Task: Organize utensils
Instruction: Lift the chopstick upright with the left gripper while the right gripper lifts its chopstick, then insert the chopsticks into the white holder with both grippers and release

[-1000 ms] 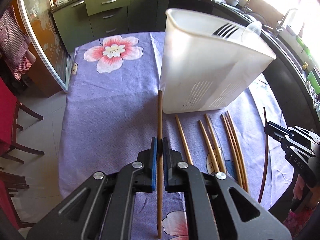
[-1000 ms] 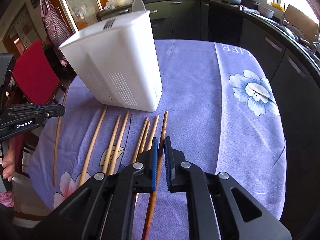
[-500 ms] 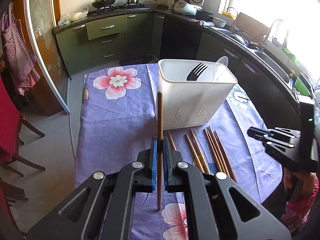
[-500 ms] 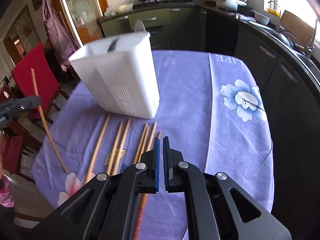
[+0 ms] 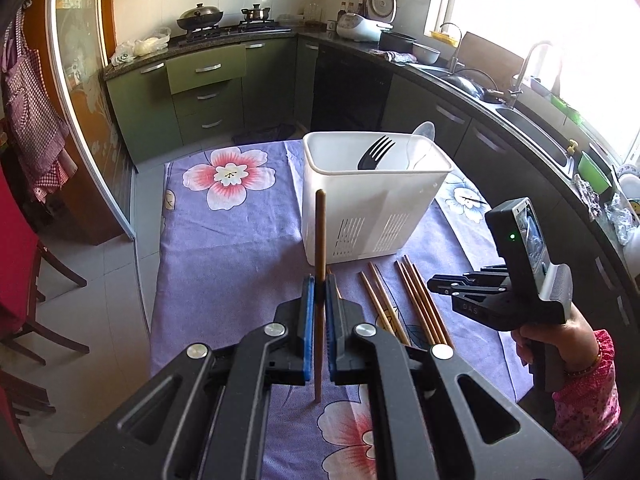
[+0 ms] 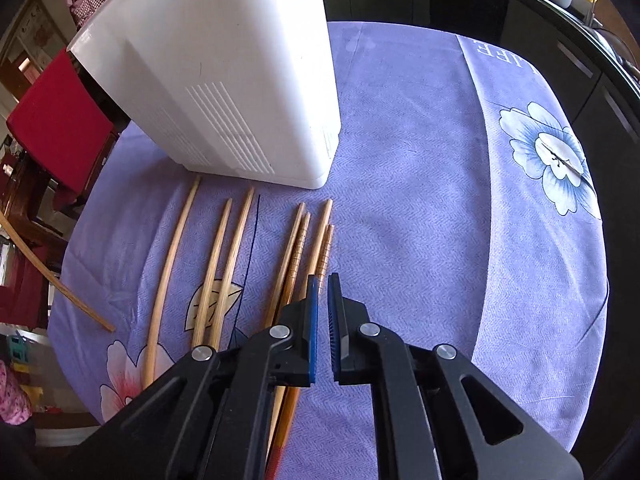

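My left gripper (image 5: 318, 292) is shut on a brown chopstick (image 5: 319, 236) and holds it upright above the table, in front of the white utensil holder (image 5: 372, 216). The holder holds a black fork (image 5: 374, 152) and a pale spoon (image 5: 420, 146). Several wooden chopsticks (image 5: 416, 300) lie in a row on the purple cloth in front of the holder; they also show in the right wrist view (image 6: 240, 252). My right gripper (image 6: 323, 292) hovers low over the rightmost chopsticks (image 6: 324, 248), jaws nearly closed with a small gap, nothing between them. The held chopstick shows at the left there (image 6: 40, 268).
The table has a purple flowered cloth (image 5: 224, 248). Red chairs (image 6: 56, 120) stand at its left side. Dark kitchen counters and a sink (image 5: 520, 120) run along the back and right. The holder (image 6: 224, 80) stands close ahead of my right gripper.
My left gripper has lifted the chopstick higher and back from the holder. My right gripper has dropped low toward the chopsticks on the cloth, and its jaws have parted slightly.
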A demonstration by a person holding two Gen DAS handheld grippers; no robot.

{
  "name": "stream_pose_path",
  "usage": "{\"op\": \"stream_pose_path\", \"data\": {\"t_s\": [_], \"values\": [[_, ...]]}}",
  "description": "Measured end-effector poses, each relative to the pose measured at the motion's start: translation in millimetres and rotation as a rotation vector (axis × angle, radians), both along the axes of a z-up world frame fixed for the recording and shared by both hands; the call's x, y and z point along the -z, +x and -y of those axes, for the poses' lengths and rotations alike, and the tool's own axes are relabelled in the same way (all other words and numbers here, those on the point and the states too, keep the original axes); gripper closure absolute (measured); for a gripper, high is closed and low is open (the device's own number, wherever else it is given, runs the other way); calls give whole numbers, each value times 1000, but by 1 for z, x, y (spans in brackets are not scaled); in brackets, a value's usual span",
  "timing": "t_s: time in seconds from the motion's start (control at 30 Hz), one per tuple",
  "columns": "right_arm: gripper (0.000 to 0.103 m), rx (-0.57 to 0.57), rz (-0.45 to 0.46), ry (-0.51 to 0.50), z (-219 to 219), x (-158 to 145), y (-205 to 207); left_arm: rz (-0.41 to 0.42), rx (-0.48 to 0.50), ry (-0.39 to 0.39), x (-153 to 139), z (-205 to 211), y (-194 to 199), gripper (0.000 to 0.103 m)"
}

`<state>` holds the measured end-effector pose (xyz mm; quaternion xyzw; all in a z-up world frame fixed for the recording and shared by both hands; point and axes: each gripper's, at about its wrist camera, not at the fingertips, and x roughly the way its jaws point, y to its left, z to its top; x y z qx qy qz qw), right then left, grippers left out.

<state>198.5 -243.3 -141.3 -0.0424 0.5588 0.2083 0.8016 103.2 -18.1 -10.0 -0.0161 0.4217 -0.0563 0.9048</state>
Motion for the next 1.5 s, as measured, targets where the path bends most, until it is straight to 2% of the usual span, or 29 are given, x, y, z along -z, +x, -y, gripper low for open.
{"op": "stream_pose_path", "data": {"t_s": [0.43, 0.6, 0.67, 0.73, 1.03, 1.17, 1.37, 1.5], "values": [[96, -22, -16, -113, -25, 12, 3, 7, 3, -10, -1, -4, -4, 98], [97, -24, 29, -153, -37, 13, 2, 9, 5, -10, -1, -5, -4, 98], [97, -22, 36, -132, -37, 10, 0, 7, 4, -10, -1, -5, -4, 98], [97, -9, 63, -89, -31, -1, -4, 7, 6, -10, -2, -5, -5, 98], [97, 43, 287, 104, 17, -108, -32, 50, 7, -6, -25, -6, -11, 98], [97, 56, 346, 150, 31, -131, -42, 65, 2, 0, -33, -5, -12, 98], [97, 47, 384, 200, 35, -150, -57, 75, 4, -7, -44, -6, -10, 98], [97, 37, 445, 236, 35, -182, -62, 110, 13, 5, -64, -2, -10, 98]]}}
